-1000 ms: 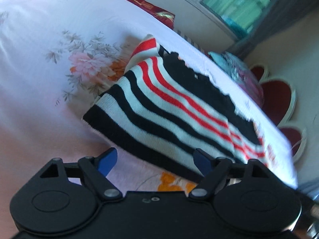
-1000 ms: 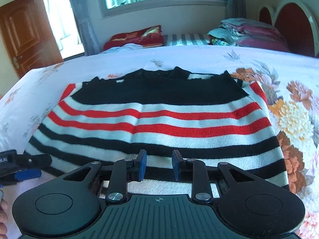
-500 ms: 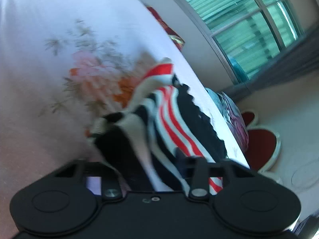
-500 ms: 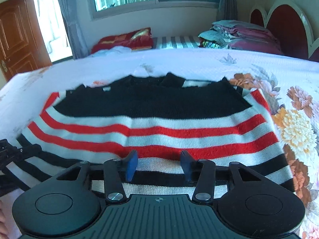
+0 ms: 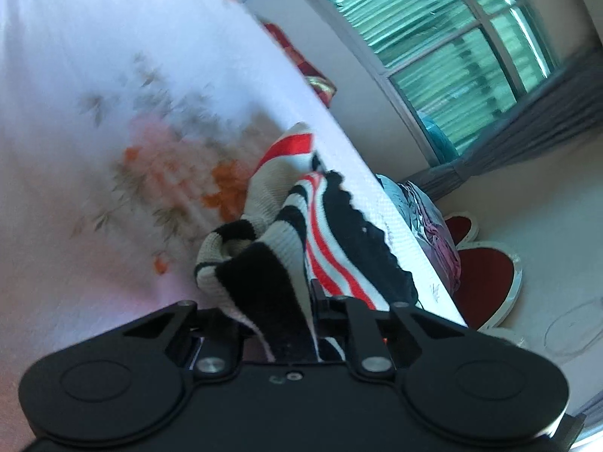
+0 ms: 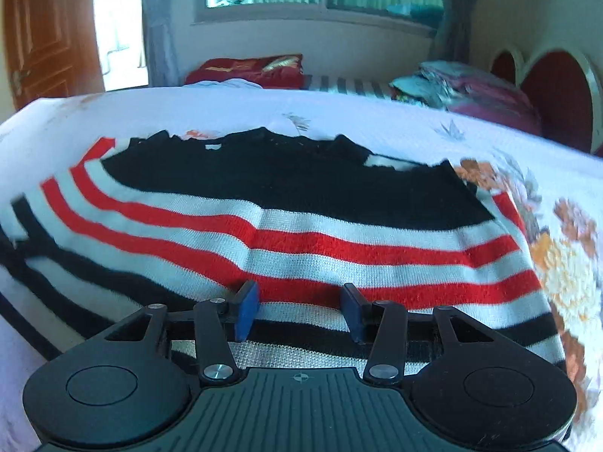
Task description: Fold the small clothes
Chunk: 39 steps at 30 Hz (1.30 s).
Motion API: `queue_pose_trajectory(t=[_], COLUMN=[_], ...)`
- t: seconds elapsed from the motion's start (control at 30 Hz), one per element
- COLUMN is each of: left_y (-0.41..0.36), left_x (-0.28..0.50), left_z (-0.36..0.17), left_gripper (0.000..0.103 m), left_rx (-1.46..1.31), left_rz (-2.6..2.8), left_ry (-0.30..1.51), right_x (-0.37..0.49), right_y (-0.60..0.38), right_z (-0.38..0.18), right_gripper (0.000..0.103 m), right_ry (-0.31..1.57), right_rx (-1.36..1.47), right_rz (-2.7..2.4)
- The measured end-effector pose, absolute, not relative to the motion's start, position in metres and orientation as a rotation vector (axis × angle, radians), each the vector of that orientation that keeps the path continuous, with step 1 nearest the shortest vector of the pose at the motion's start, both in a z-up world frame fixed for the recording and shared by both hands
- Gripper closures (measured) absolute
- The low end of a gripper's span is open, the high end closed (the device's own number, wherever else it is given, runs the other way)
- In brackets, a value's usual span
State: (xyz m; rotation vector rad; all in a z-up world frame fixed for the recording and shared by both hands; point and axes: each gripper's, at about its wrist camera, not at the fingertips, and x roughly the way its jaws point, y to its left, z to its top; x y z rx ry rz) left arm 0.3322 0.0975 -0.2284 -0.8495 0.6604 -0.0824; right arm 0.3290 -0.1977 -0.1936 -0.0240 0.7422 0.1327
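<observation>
Left wrist view, left claw (image 5: 277, 324) just closed, pinching striped sweater (image 5: 324, 241), right claw (image 6: 297, 310) agape above it

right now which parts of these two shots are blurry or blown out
Left wrist view: the floral bedsheet is smeared by motion blur and washed pale, while the striped sweater bunched at the left claw stays fairly sharp. Right wrist view: the sweater's left edge is smeared, and the doorway is blown out white.
</observation>
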Motion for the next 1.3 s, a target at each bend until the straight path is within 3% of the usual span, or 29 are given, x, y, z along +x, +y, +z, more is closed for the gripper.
queue_pose_trajectory(t=[0.23, 0.43, 0.67, 0.83, 0.93, 1.0, 1.03, 1.3], left_y=[0.048, -0.033, -0.151, -0.196, -0.195, -0.192, -0.191, -0.143], left_x=[0.333, 0.337, 0.326, 0.295, 0.284, 0.281, 0.277, 0.252], left_z=[-0.165, -0.124, -0.149, -0.192, -0.192, -0.19, -0.189, -0.164], left_gripper=[0.09, 0.09, 0.09, 0.082, 0.071, 0.051, 0.049, 0.047], left_rx=[-0.59, -0.374, -0.132, 0.124, 0.176, 0.189, 0.193, 0.106], left_rz=[-0.184, -0.359, -0.56, -0.593, -0.607, -0.644, -0.659, -0.569], left_ry=[0.561, 0.507, 0.574, 0.632, 0.616, 0.624, 0.626, 0.591], right_x=[0.328, 0.322, 0.3, 0.288, 0.288, 0.295, 0.299, 0.34], right_y=[-0.204, -0.267, -0.366, -0.421, -0.434, -0.428, -0.423, -0.392], right_z=[-0.196, -0.174, -0.166, -0.161, -0.152, -0.146, -0.145, -0.173], right_gripper=[0.055, 0.055, 0.055, 0.055, 0.055, 0.055, 0.055, 0.054], right_ry=[0.72, 0.718, 0.733, 0.737, 0.723, 0.722, 0.729, 0.874], right_rx=[-0.008, 0.238, 0.356, 0.484, 0.568, 0.605, 0.623, 0.642], right_rz=[0.176, 0.192, 0.067, 0.034, 0.105, 0.16, 0.195, 0.274])
